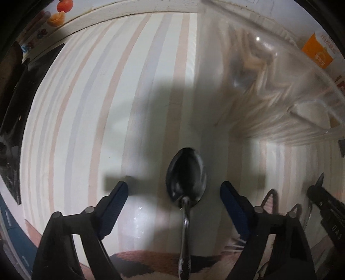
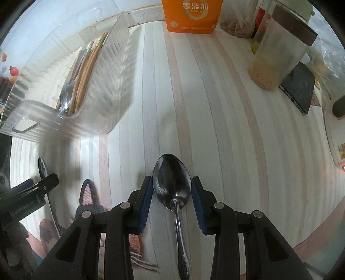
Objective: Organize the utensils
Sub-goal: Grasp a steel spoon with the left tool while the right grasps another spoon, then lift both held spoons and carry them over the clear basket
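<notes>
A steel spoon lies on the striped tabletop, bowl pointing away. My left gripper is open, one finger on each side of the bowl, not touching it. This spoon also shows at the left of the right wrist view. A second steel spoon lies between the fingers of my right gripper; the jaws stand close around its bowl. A clear plastic utensil box at the upper left holds wooden chopsticks and a spoon. The box is blurred in the left wrist view.
An orange packet stands at the back. A clear jar of grain and a dark flat device sit at the right. A patterned mat lies near the front edge. The right gripper's finger shows at the far right.
</notes>
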`<state>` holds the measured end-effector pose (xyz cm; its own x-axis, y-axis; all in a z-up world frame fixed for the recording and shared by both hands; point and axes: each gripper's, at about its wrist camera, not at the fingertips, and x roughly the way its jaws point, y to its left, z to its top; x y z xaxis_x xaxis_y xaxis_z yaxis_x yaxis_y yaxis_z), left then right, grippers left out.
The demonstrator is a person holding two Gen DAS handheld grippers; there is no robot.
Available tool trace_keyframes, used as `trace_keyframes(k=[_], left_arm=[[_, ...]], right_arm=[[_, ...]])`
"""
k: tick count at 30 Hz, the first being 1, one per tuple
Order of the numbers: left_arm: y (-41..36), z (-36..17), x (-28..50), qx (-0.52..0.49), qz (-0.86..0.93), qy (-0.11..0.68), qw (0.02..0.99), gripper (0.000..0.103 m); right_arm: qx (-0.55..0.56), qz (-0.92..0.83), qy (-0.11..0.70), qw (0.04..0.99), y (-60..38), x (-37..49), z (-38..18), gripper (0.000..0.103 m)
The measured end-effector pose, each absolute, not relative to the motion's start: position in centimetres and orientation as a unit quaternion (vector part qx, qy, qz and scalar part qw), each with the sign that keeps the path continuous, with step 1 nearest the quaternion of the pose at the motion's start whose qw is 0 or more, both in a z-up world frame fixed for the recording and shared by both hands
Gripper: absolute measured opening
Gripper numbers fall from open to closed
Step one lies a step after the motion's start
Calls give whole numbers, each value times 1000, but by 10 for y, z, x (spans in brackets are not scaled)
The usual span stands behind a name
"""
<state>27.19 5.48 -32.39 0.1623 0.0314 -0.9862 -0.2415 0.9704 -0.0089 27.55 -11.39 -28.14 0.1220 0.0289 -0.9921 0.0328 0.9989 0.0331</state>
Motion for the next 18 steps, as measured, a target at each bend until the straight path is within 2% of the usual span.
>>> trace_keyframes(k=[2,3,4,5,18], left_arm=[[54,-322,274,-77,85,634,764,73],[53,-319,272,-74,83,629,769,59],[52,-317,272,-71,81,625,773,40],[53,-314,271,-68,77,623,775,32],[44,-310,203,-67,66,648,756,32]], right_arm=[[20,-2,664,748,-116,277,-281,38],[18,-2,664,747,-117,283,-283,38],[14,-3,664,747,-116,284,-284,38],[11,-4,664,747,-116,285,-284,38],[23,40,689,723,-106,249,-287,38]])
